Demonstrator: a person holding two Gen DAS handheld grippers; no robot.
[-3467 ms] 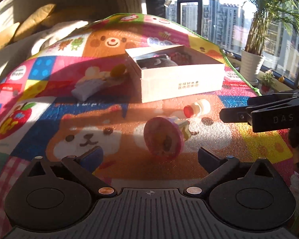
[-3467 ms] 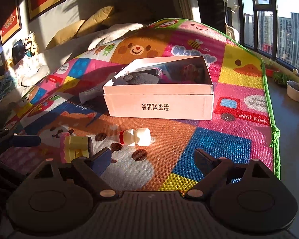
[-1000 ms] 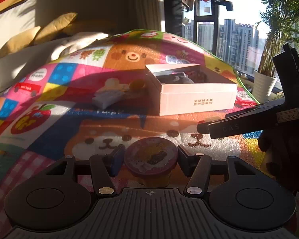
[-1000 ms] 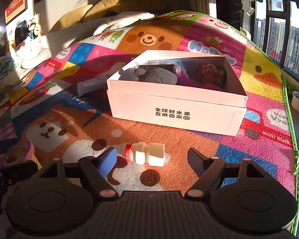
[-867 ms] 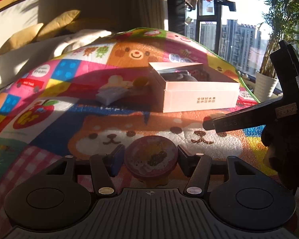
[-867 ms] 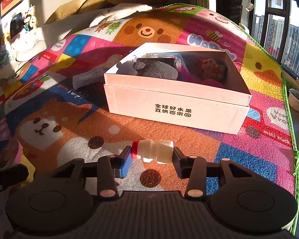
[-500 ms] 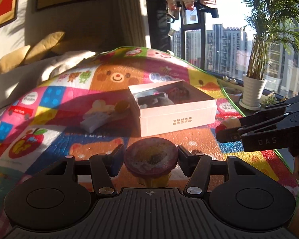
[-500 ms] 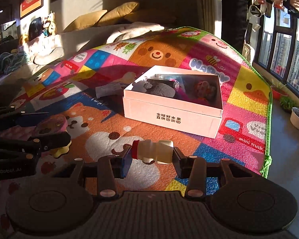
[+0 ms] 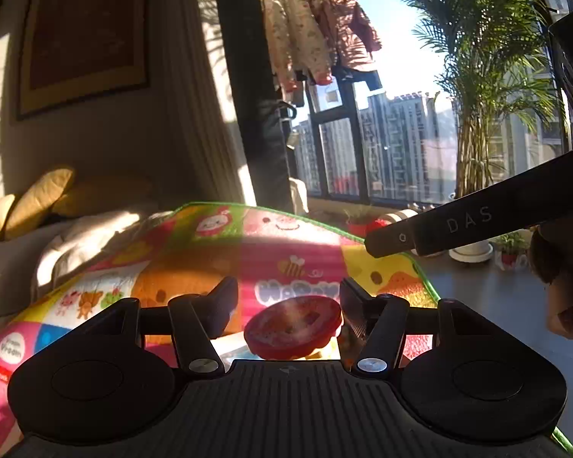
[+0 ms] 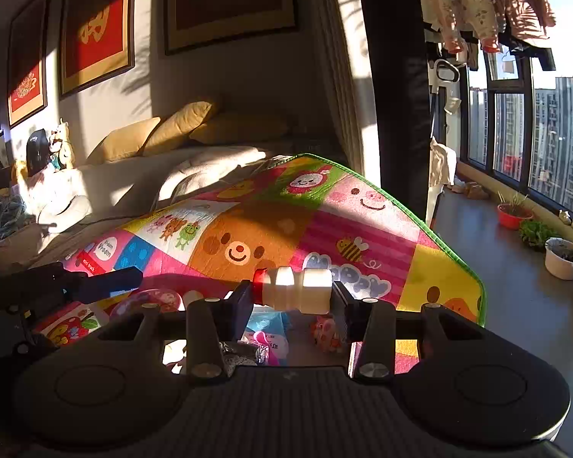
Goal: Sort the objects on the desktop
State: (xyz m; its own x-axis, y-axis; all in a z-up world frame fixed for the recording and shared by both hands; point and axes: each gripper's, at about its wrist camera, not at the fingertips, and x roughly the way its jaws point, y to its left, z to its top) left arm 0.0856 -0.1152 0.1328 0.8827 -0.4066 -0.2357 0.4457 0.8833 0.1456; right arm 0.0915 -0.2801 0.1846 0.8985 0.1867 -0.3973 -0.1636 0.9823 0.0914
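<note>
My left gripper (image 9: 286,297) stands open; the pink-lidded cup (image 9: 293,326) sits tilted and low between its fingers, touching neither that I can see, above the white box, whose inside shows just below it. My right gripper (image 10: 292,297) is shut on the small white bottle with a red cap (image 10: 292,289), held sideways above the box's contents (image 10: 267,337). The left gripper's finger (image 10: 103,280) and the cup (image 10: 149,301) show at the left of the right wrist view. The right gripper's finger (image 9: 458,225) crosses the left wrist view at the right.
The colourful play mat (image 10: 324,221) spreads ahead. A sofa with yellow cushions (image 10: 152,137) lies behind it. Window, potted palm (image 9: 473,133) and small pots (image 10: 565,257) stand to the right on a grey floor.
Both grippers rose and moved forward over the box, which dropped nearly out of view. The left jaws opened and the cup tilted loose. The right gripper still holds the bottle.
</note>
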